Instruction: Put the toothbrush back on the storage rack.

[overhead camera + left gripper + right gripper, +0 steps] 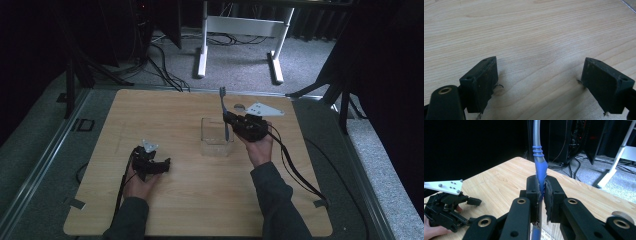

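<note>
At lower left of the high view, our left gripper (pixel 161 164) rests on the table (pixel 165 115), jaws spread. Right of centre, our right gripper (pixel 228 119) clamps a toothbrush (pixel 223 101), its lower end hidden inside the clear container (pixel 216 145).

Both forearms wear dark grey long sleeves (pixel 131 216). The black two-jaw left gripper (pixel 159 164) has blocky fingers (pixel 482 82) with small screw holes near their tips and a brass-ringed hole behind them. The black two-jaw right gripper (pixel 543 195) shows brass-ringed pivot holes behind its fingers, a pale three-cornered plate (pixel 262 109) above, black cables (pixel 295 170) trailing back
</note>
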A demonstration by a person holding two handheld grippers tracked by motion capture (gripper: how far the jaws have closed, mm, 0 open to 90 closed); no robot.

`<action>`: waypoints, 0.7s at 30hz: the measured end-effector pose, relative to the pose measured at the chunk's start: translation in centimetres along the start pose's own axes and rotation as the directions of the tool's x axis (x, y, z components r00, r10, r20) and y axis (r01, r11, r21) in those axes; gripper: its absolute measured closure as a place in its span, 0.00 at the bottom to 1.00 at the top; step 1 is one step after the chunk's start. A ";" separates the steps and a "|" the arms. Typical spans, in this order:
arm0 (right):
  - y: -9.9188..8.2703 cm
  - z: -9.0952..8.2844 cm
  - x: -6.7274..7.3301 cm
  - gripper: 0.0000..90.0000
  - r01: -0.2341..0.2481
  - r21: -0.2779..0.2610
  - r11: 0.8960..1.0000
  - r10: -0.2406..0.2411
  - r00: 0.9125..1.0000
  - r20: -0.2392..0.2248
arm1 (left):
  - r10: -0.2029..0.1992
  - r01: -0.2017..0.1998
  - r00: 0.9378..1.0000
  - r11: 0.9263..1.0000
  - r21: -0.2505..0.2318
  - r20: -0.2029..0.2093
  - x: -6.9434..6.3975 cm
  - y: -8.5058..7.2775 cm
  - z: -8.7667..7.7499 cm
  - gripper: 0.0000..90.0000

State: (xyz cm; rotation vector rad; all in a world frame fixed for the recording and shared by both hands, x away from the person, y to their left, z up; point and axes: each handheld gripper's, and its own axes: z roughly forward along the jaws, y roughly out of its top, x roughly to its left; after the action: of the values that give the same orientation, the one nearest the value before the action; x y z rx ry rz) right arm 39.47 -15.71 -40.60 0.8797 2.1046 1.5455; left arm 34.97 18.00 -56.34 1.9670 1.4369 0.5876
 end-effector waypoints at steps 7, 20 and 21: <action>-0.1 0.7 -0.4 0.91 -0.010 0.001 1.000 0.010 1.000 0.004 | -0.001 0.001 1.000 1.000 -0.001 0.000 0.0 0.0 0.0 0.16; -0.4 1.8 -1.2 0.91 0.000 0.011 1.000 0.000 1.000 0.026 | -0.001 0.001 1.000 1.000 -0.001 0.000 0.0 0.0 0.0 0.16; -0.5 1.8 -1.2 0.91 0.002 0.013 1.000 -0.002 1.000 0.028 | -0.001 0.001 1.000 1.000 -0.002 0.000 0.0 0.0 0.0 0.16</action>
State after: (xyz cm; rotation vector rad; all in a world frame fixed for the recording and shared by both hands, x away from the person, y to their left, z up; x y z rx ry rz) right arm 41.40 -15.34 -41.68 0.8987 2.0971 1.5116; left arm 34.97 17.99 -56.35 1.9645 1.4372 0.5883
